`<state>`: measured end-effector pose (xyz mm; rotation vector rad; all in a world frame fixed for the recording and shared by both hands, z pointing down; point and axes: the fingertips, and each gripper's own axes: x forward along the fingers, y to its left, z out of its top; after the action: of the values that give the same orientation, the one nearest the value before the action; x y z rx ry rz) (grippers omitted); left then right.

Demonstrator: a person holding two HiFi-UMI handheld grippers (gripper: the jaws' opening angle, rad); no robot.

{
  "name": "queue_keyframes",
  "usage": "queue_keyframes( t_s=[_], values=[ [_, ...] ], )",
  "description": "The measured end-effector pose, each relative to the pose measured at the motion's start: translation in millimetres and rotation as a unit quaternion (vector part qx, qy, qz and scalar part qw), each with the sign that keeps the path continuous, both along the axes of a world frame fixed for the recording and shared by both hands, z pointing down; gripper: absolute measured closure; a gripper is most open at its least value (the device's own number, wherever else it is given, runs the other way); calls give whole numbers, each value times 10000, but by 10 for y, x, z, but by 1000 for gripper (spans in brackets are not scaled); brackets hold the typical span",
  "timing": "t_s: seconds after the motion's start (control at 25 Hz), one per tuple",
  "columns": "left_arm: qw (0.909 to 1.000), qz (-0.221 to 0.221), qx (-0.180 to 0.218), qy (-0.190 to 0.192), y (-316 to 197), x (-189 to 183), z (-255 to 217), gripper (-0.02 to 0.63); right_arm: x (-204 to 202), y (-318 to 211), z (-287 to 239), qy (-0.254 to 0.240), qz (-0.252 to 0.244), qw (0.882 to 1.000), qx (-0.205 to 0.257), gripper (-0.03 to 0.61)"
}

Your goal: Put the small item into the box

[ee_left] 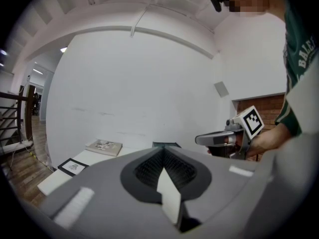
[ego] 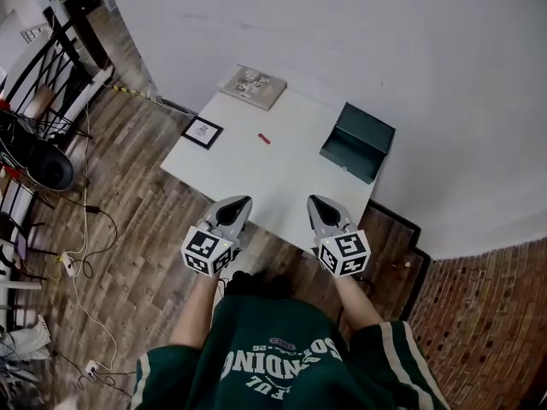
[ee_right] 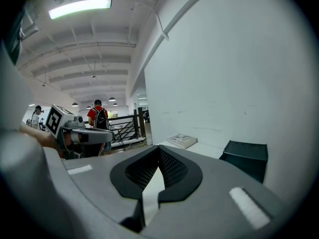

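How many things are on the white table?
4: a book at the far corner, a framed picture on the left edge, a small red item mid-table, a green box on the right.

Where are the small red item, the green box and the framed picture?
small red item [ego: 264, 138], head view, its middle.
green box [ego: 349, 158], head view, near side wall.
framed picture [ego: 202, 131], head view, its centre.

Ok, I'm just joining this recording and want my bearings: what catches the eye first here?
The dark green box stands out at the right-hand corner of the white rectangular table, with a small red item alone mid-table to its left. Nearer, the left gripper and right gripper hang by the table's near edge, both shut and empty.
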<state>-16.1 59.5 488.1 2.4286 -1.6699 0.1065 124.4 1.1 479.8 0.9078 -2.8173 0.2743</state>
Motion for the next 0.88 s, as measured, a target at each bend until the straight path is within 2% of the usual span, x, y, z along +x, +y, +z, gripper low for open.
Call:
queue_keyframes(
  t_s=[0.2,0.44,0.88],
  values=[
    [9999,73,-55,47,-284,-148,55,561,-167,-208,34,82,-24,10000,-44,575],
    [9994,273,-176,91,-756,-500,207,561,-498,-595,144,139,181,9997,-118,575],
    [9930,1142,-290,24,-1856,-1292,201,561,-1424,-1450,102,202,821,9962,-210,575]
  ],
)
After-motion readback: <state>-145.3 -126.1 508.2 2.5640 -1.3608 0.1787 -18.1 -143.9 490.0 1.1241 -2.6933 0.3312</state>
